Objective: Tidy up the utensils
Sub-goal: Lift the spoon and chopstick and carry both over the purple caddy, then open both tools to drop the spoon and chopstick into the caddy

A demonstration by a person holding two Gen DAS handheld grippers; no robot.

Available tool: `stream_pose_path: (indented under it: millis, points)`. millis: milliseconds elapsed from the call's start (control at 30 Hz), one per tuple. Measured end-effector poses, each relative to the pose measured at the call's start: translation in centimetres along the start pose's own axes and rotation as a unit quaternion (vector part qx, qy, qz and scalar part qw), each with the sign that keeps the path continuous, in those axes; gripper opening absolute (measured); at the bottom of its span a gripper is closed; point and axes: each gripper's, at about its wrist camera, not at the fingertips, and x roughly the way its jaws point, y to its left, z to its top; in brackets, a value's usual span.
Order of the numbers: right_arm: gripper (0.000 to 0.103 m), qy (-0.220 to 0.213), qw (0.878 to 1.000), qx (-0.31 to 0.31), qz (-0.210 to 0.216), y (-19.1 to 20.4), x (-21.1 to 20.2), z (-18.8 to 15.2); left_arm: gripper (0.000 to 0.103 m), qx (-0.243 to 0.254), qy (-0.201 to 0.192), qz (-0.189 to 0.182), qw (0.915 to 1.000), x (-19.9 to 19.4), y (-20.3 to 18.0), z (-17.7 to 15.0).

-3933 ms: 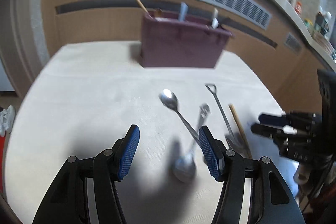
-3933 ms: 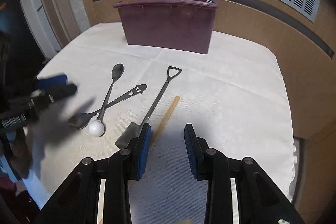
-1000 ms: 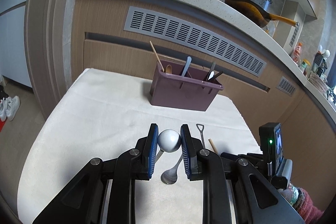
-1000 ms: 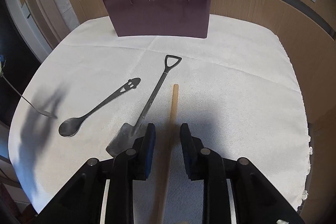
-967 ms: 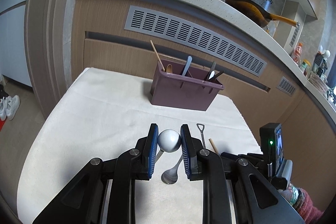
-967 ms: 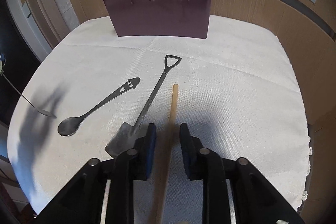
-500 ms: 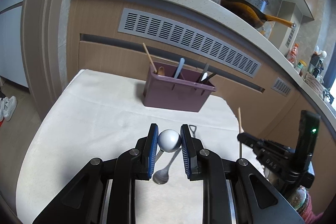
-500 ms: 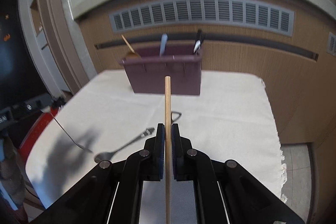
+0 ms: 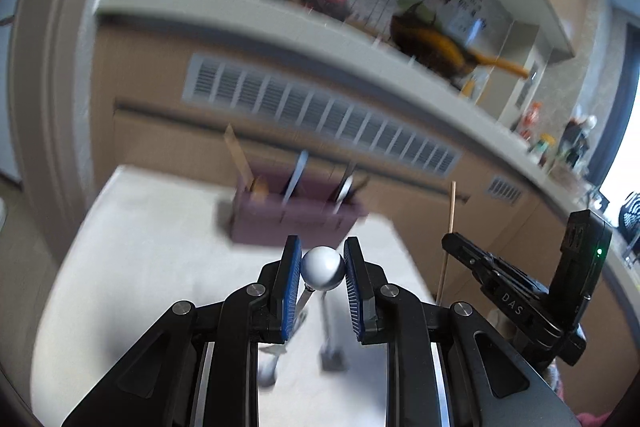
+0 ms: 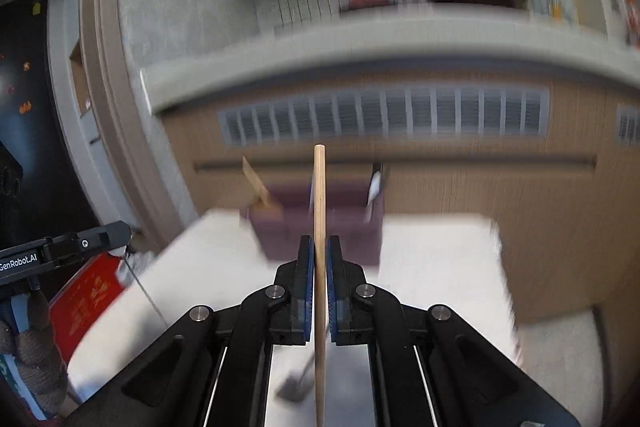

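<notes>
**Both grippers loaded above the desk**

In the left wrist view, the white ball end of a spoon (image 9: 322, 268) is clamped between the blue-padded fingers (image 9: 291, 283) of the left gripper (image 9: 321, 277), and its thin metal stem is seen hanging down below the ball. A wooden chopstick (image 10: 319, 247) is pinched upright between the closed fingers (image 10: 306, 287) of the right gripper (image 10: 319, 289), its tip pointing to 12 o'clock. The purple utensil holder (image 9: 294, 223) is seen, blurred, at 12 o'clock from both grippers, standing at the far edge of the white-clothed desk (image 9: 160, 267), with several utensils standing in it. A shovel-shaped utensil (image 9: 330, 339) is left lying on the cloth just below the left fingers. From the left wrist, the right gripper is seen at 3 o'clock, with the chopstick held upright.
</notes>
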Motion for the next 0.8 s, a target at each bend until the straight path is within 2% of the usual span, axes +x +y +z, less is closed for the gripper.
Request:
stream_pose_path:
  millis: [100, 167, 267, 333, 433, 633, 800]
  points:
    - [0.006, -0.073, 0.997, 0.001, 0.008, -0.1, -1.1, 4.9, 0.022, 0.008, -0.050, -0.026, 0.9984, -0.3, -1.2, 4.6]
    - [0.006, -0.140, 0.990, -0.002, 0.015, 0.0, -1.7, 8.1, 0.022, 0.011, -0.086, -0.044, 0.9952, -0.1, -1.7, 7.4]
    - [0.006, -0.187, 0.982, -0.013, 0.011, 0.4, -0.7, 10.4, 0.022, 0.020, -0.110, -0.053, 0.9923, 1.5, -2.1, 9.7]
    - [0.006, -0.195, 0.981, -0.019, 0.006, 0.6, 0.6, 10.9, 0.022, 0.025, -0.115, -0.052, 0.9916, 3.3, -2.0, 10.4]
    - [0.006, -0.189, 0.982, -0.029, -0.002, 0.3, 3.3, 11.2, 0.022, 0.018, -0.091, -0.062, 0.9937, 6.3, -1.2, 10.9]
    - [0.006, -0.156, 0.987, -0.021, -0.012, -0.9, 9.6, 10.8, 0.022, -0.003, -0.059, -0.060, 0.9965, 11.4, 1.0, 10.9]
    - [0.006, -0.121, 0.992, -0.014, -0.023, -1.9, 13.7, 8.8, 0.022, -0.014, -0.037, -0.059, 0.9974, 14.8, 2.6, 10.3]
